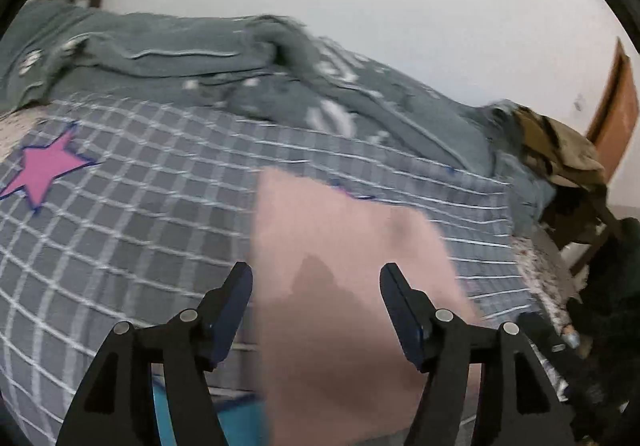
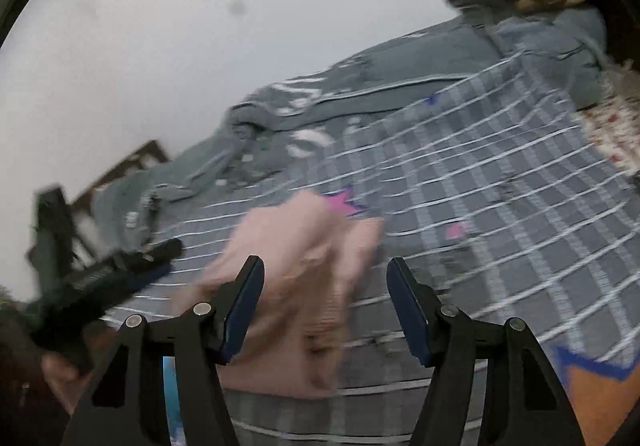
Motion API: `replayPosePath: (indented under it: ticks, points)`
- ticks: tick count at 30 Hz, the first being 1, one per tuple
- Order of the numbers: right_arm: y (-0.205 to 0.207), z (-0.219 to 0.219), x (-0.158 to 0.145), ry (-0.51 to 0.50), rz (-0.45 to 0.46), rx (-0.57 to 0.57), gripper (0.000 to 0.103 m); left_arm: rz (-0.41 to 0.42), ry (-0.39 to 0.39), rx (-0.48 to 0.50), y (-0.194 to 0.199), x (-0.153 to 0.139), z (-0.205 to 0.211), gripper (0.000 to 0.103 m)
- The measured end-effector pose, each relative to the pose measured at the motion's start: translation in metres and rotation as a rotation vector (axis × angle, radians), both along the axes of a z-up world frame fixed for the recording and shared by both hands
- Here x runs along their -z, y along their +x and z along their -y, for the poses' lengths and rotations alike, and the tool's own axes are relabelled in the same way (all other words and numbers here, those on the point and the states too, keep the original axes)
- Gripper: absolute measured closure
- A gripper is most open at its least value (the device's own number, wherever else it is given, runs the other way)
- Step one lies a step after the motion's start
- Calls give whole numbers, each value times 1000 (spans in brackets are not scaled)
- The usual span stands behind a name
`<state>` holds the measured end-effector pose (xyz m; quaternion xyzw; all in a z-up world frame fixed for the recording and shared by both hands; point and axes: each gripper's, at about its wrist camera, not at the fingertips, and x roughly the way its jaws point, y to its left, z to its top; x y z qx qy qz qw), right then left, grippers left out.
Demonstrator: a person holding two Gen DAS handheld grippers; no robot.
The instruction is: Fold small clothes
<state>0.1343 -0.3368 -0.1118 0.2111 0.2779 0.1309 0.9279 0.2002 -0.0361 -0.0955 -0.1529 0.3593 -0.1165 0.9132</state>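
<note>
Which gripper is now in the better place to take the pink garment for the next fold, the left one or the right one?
Probably the left. The left gripper has its open jaws on both sides of the pink garment, which fills the gap between them. The right gripper is also open, but the garment lies mostly toward its left finger.

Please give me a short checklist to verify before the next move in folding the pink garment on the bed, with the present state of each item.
1. Left gripper open, its pads not pressing the cloth: ok.
2. Right gripper open, nothing pinched: ok.
3. Pink garment resting on the checked bed cover: ok.
4. Garment lying flat and smooth: not ok; in the right wrist view it looks bunched and creased.
5. Edges and corners of the garment easy to find: cannot tell; both views are blurred.
6. Grey quilt apart from the garment: ok; it lies behind, near the wall.
</note>
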Motion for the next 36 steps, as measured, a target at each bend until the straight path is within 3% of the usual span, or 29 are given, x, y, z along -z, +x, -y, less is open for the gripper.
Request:
replayPosePath:
  ticks: [4, 7, 10, 12, 15, 16, 19, 21, 25, 28, 30, 31, 32, 36]
  points:
    - [-1, -26, -2, 38, 25, -64, 39, 13, 23, -39, 1, 13, -35, 39]
    - [-2, -43, -4, 42, 47, -105, 39, 35, 33, -25, 0, 25, -45, 39]
    - [3, -56, 0, 28, 13, -132, 40, 52, 28, 9, -1, 35, -45, 39]
    - [6, -63, 5, -10, -9, -119, 50, 56, 46, 36, -2, 41, -40, 39]
    - [9, -72, 15, -109, -29, -76, 80, 50, 80, 88, -2, 39, -37, 39]
    - [7, -72, 16, -132, -15, -77, 96, 66, 76, 95, -4, 36, -38, 39]
    - [-8, -54, 8, -91, 48, -89, 98, 87, 66, 97, -7, 32, -42, 38]
    - [-14, -39, 7, -42, 42, -110, 98, 89, 51, 102, -7, 31, -46, 38]
    - [0, -37, 42, -97, -139, -113, 97, 86, 10, 91, -4, 31, -52, 38]
    - [-4, -44, 33, -122, -93, -113, 92, 83, -26, 66, -1, 30, -59, 38]
    - [-6, -47, 18, -147, -39, -116, 73, 84, -49, 40, 2, 31, -63, 38]
    - [-4, -49, 11, -150, -14, -112, 54, 85, -43, 27, 2, 31, -64, 38]
    - [1, -50, 5, -147, 3, -103, 46, 88, -32, 11, 4, 32, -64, 38]
    - [39, -58, 3, -155, -75, -75, 46, 72, -37, -9, 13, 35, -68, 38]
